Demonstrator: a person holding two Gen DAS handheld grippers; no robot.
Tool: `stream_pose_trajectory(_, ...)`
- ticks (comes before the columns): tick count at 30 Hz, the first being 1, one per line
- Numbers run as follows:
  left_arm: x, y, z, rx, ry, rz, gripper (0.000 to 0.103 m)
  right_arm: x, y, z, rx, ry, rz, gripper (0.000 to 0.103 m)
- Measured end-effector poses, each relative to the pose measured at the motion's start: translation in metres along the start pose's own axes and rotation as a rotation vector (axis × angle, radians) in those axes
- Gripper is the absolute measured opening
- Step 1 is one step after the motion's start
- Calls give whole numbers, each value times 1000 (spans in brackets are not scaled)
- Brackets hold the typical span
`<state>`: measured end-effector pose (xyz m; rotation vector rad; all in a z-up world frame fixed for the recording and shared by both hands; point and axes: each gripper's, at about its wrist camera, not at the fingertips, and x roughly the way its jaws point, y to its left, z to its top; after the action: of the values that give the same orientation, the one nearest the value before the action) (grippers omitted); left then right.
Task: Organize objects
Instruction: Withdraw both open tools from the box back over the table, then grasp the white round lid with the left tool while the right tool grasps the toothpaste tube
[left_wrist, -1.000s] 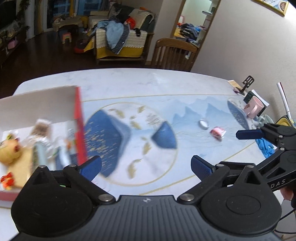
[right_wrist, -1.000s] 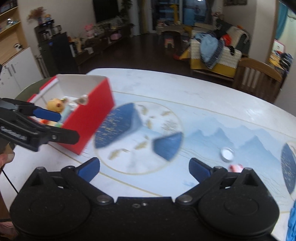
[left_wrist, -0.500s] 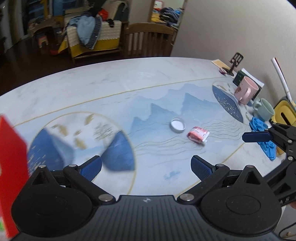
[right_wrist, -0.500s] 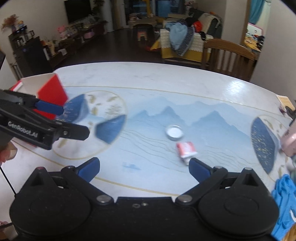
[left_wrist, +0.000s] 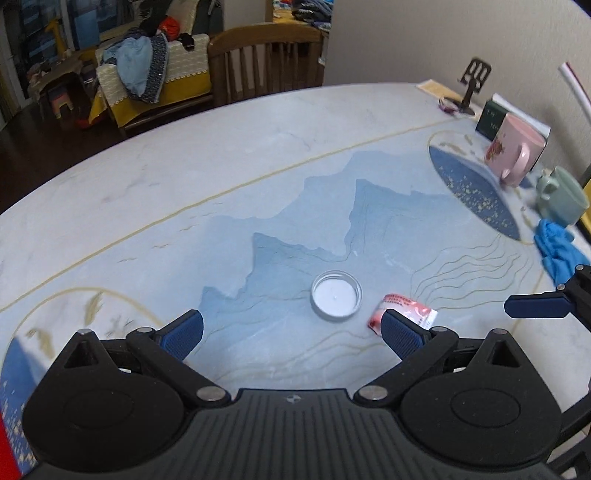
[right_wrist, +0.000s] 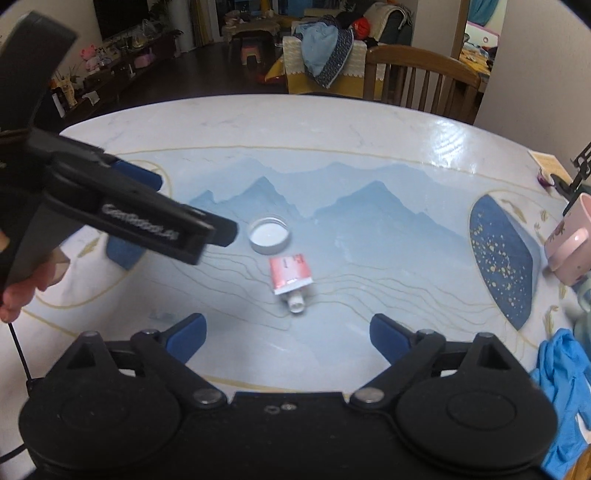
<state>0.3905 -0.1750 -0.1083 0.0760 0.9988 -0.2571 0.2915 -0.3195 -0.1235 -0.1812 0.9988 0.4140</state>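
A small round metal tin (left_wrist: 336, 299) with white contents lies on the painted table, just ahead of my open, empty left gripper (left_wrist: 291, 334). A small red and white tube (left_wrist: 406, 312) lies right of the tin, partly behind my right fingertip. In the right wrist view the tin (right_wrist: 269, 235) and the tube (right_wrist: 291, 278) lie ahead of my open, empty right gripper (right_wrist: 288, 332), with the tube's white cap toward me. The left gripper (right_wrist: 122, 218) reaches in from the left, close to the tin. The right gripper's blue fingertip (left_wrist: 535, 305) shows at the left wrist view's right edge.
A pink mug (left_wrist: 515, 153), a green mug (left_wrist: 561, 195) and a blue glove (left_wrist: 557, 253) stand at the table's right edge, with a phone stand (left_wrist: 472, 85) and a dark box behind. A wooden chair (left_wrist: 266, 55) stands beyond the far edge. A red box corner (left_wrist: 7, 454) shows at lower left.
Both grippers have swung right, away from the red box of toys, and closer to the tin and the tube. The box has left both views but for a corner. Both grippers stay open.
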Motion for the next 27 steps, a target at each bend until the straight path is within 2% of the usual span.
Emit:
stream_pose_trajectory(7, 29, -10, 8, 18, 26, -9, 103, 27, -7, 0, 12, 38, -7, 91)
stream_pose_trajectory(14, 45, -9, 11, 1, 28, -8, 103, 43, -4, 4, -6, 41, -24, 79)
stream_pose_trajectory(19, 49, -13, 10, 26, 16, -9, 102, 51, -1, 7, -21, 32, -27, 68)
stream_pose_trajectory(20, 49, -14, 10, 30, 12, -10, 99, 51, -1, 7, -30, 24, -32, 66)
stream_pose_trajectory(21, 49, -15, 9, 34, 12, -15, 91, 52, -1, 7, -34, 19, -28, 62)
stream_pose_trajectory(25, 47, -20, 7, 72, -5, 7, 76, 52, -1, 9, -29, 3, -38, 49)
stream_pose_trajectory(27, 45, -22, 5, 96, -14, 2, 62, 51, -1, 9, -22, 0, -42, 43)
